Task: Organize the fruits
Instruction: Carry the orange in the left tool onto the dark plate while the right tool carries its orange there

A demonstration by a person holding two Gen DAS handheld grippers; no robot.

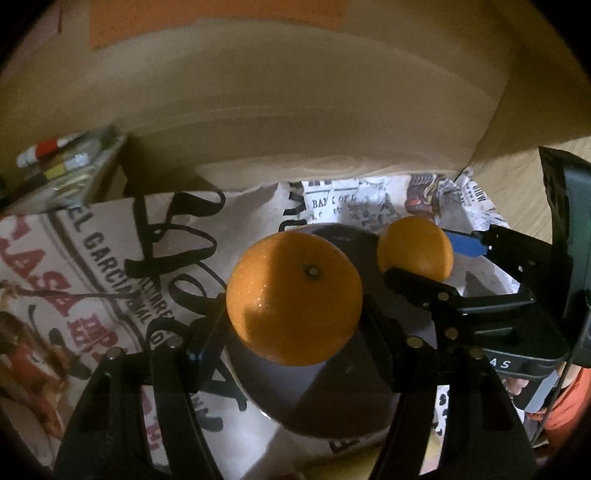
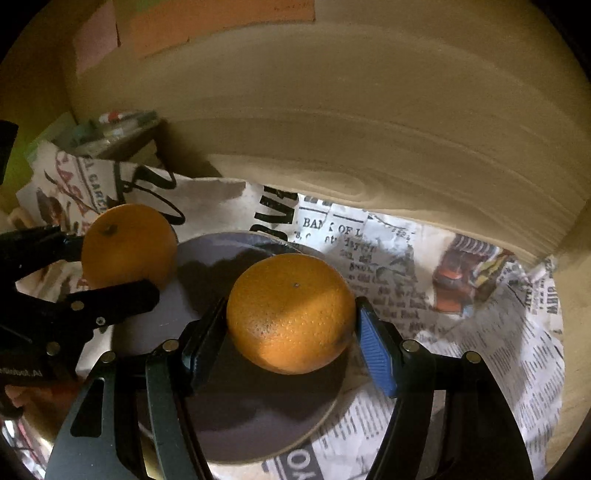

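Note:
My left gripper (image 1: 291, 314) is shut on an orange (image 1: 293, 299) and holds it just above a grey plate (image 1: 280, 391). My right gripper (image 2: 291, 317) is shut on a second orange (image 2: 291, 314) over the same plate (image 2: 258, 424). In the left wrist view the right gripper (image 1: 439, 266) and its orange (image 1: 415, 247) show at the right. In the right wrist view the left gripper (image 2: 110, 273) and its orange (image 2: 127, 245) show at the left. The two oranges are apart, side by side.
Newspaper sheets (image 2: 424, 295) cover the table under the plate. A wooden wall (image 2: 369, 147) rises close behind. A small box with markers (image 1: 62, 166) stands at the back left. Orange and pink notes (image 2: 207, 22) hang on the wall.

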